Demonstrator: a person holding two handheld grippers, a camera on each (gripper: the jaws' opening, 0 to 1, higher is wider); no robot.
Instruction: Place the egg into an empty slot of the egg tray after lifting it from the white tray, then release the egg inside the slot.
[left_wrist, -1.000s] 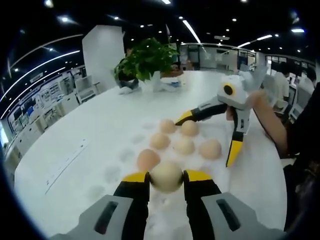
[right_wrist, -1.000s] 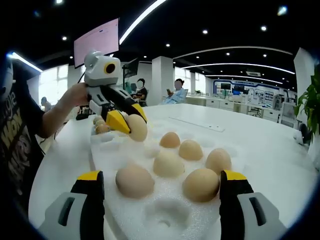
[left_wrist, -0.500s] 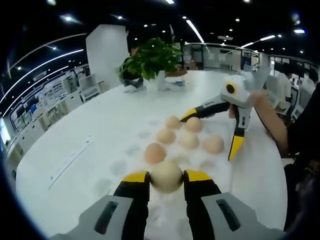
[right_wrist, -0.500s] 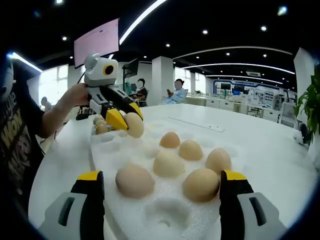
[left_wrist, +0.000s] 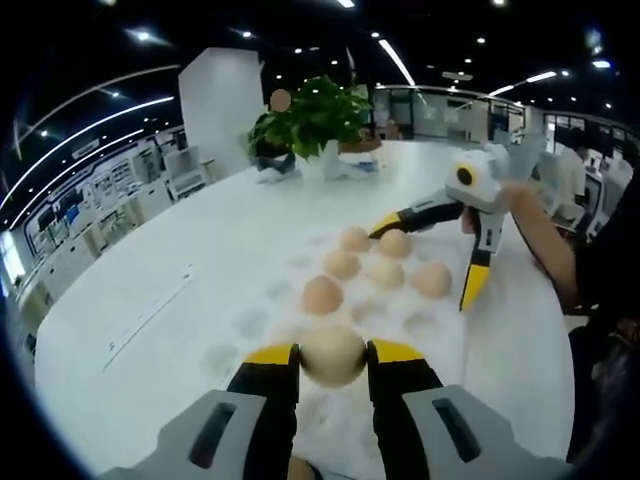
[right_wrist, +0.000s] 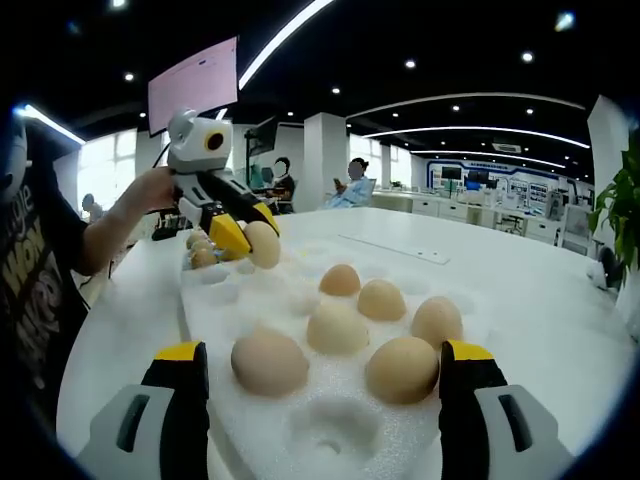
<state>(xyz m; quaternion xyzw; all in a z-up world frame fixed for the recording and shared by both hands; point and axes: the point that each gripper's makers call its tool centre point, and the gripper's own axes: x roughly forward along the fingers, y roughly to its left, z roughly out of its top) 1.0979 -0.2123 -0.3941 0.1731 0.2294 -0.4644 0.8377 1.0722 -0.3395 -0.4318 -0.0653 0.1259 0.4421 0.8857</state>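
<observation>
My left gripper (left_wrist: 333, 352) is shut on a pale egg (left_wrist: 333, 356), held above the near end of the white foam egg tray (left_wrist: 250, 322). Several brown eggs (left_wrist: 322, 294) sit in slots farther along it. My right gripper (left_wrist: 420, 268) hovers open over those eggs, one jaw on each side. In the right gripper view its jaws (right_wrist: 323, 365) stand wide apart with nothing between them, low over the egg tray (right_wrist: 250, 300) and its eggs (right_wrist: 336, 328). At the tray's far left end, the left gripper (right_wrist: 250, 236) carries the egg (right_wrist: 263, 244).
A few more eggs (right_wrist: 201, 254) lie in a tray behind the left gripper. A potted plant (left_wrist: 315, 115) stands at the far side of the white round table (left_wrist: 140, 300). A hand (left_wrist: 520, 210) holds the right gripper. People (right_wrist: 355, 185) sit in the background.
My left gripper, still holding the egg, has drawn back from the filled slots toward the tray's end. The right gripper has stayed open and still.
</observation>
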